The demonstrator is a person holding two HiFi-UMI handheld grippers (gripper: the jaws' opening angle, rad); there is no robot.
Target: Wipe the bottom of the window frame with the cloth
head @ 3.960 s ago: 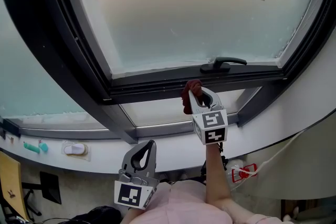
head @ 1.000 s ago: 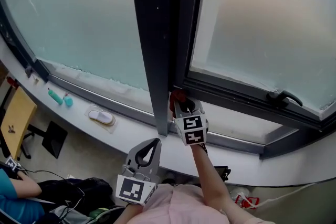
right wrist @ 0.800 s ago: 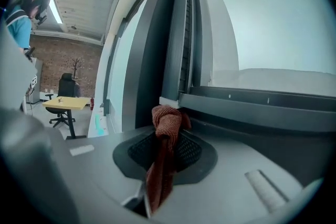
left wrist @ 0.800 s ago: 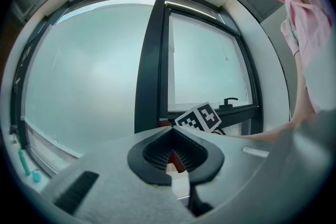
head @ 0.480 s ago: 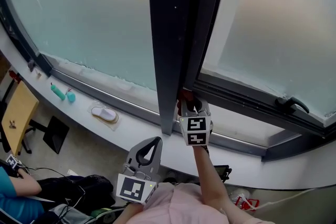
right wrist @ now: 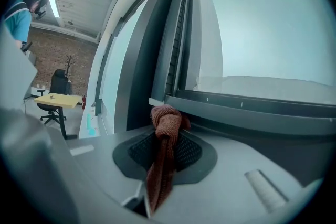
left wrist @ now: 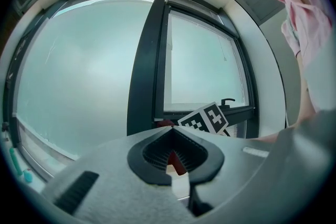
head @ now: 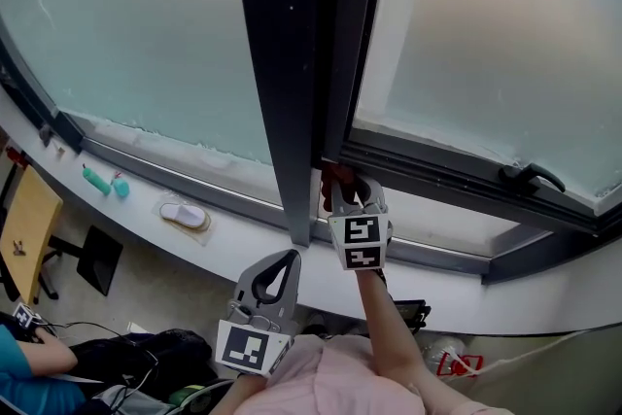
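Jaws of the left gripper (head: 275,274) are closed tip to tip with nothing between them; it is held low, close to the person's pink sleeve (head: 321,384), pointing up at the window. In the left gripper view (left wrist: 172,132) the gap behind the tips frames only things farther off.

Ahead and to the right, the right gripper (head: 348,184) is stretched forward on an outstretched arm. Its jaws are clamped on the cloth (right wrist: 164,128), a rust-red rag that hangs down between the pads, its knotted end sticking out past the tips. From the head view the cloth (head: 334,178) sits at the left end of the frame's bottom rail (head: 437,172), right where it meets the dark post (head: 282,63). The knot looks to be touching the rail (right wrist: 252,107).

Farther right along the rail is a black handle (head: 531,175). Frosted glass (head: 146,34) fills both panes. Off to the left, a white sill (head: 243,233) carries a small white object (head: 183,214) and two teal items (head: 102,182). Below it stand a yellow desk (head: 24,224) and a black chair (head: 97,258).
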